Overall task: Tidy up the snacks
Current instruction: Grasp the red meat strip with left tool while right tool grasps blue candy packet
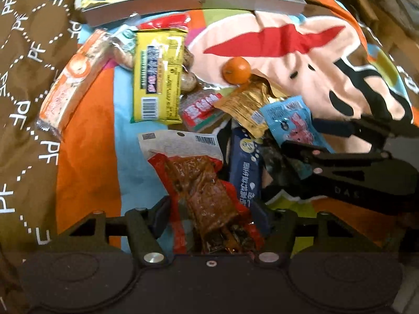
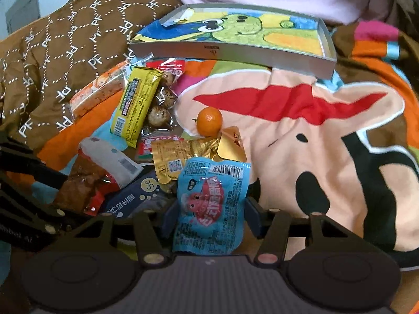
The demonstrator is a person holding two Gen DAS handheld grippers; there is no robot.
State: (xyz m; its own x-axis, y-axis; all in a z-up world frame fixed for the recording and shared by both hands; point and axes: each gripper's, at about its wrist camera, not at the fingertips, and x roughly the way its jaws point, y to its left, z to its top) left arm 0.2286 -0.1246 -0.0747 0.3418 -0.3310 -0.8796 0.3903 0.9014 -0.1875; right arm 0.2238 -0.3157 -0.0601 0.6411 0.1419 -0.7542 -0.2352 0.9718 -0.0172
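Across the cartoon blanket [image 2: 301,141] we have open room on the right of the pile, up to the shallow grey tray [image 2: 328,39], which holds only a paper scrap [image 2: 183,17]. Our left gripper [image 1: 210,217] has its jaws closed on the crinkly red pouch [image 1: 207,196]; our right gripper [image 2: 209,218] clamps the glossy blue packet [image 2: 209,209]. Among the heaped snacks, a round orange [image 2: 209,121] lies beside the yellow bar [image 2: 136,104].

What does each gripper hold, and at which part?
Left gripper: the red pouch, near its lower end. Right gripper: the blue packet, at its middle.
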